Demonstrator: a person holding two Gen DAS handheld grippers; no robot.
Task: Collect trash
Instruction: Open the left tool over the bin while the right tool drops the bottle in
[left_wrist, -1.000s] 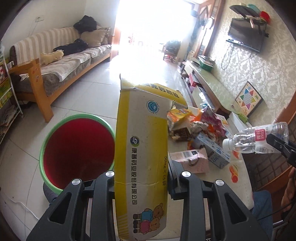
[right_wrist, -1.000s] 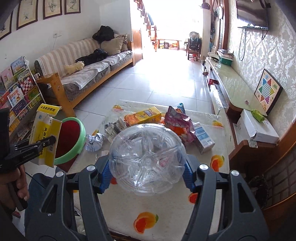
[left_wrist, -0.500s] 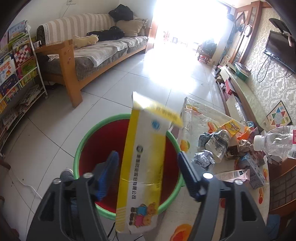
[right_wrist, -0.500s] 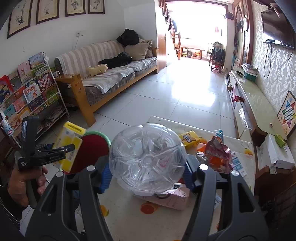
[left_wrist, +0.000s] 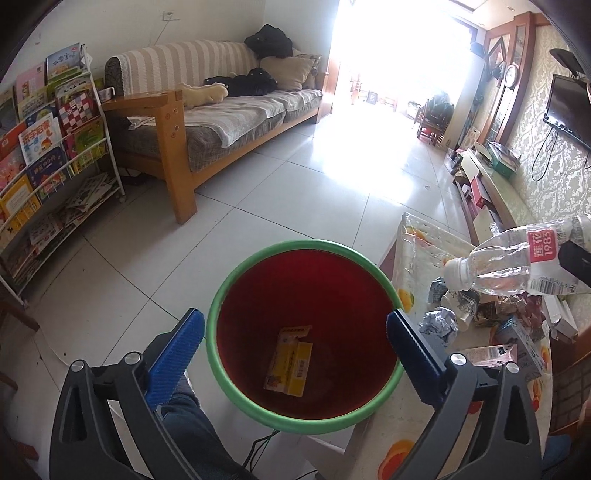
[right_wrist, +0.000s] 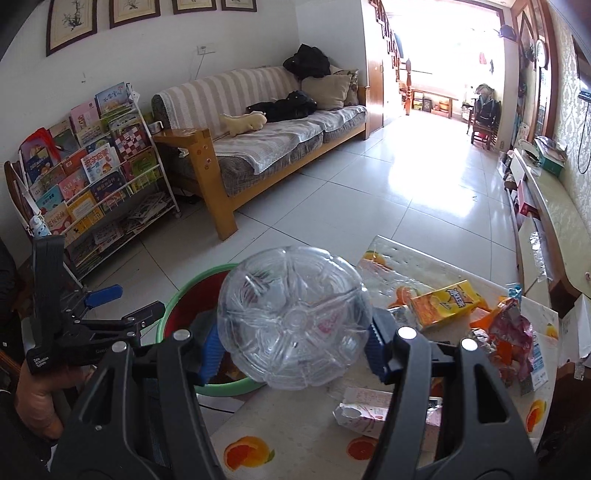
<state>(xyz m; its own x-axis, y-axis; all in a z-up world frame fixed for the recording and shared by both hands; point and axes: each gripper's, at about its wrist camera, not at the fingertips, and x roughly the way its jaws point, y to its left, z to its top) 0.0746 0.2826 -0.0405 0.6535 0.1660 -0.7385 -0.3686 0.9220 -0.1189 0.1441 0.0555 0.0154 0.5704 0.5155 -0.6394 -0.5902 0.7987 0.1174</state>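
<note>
Two views split the scene between us: from the left wrist we look straight down into the red bin (left_wrist: 303, 332) with its green rim, where a yellow carton (left_wrist: 290, 363) lies flat on the bottom; the right wrist view hides that carton behind our bottle. Our left gripper (left_wrist: 295, 354) hangs over the bin, its jaws opening wide with nothing between them. Our right gripper (right_wrist: 293, 345) pinches a clear plastic bottle (right_wrist: 293, 317) across its body, base toward the camera; only the left view shows its white cap and red label, over the table edge beside the bin. More trash (right_wrist: 506, 332) sits on the fruit-print table (right_wrist: 295, 446), seen fully only from the right
</note>
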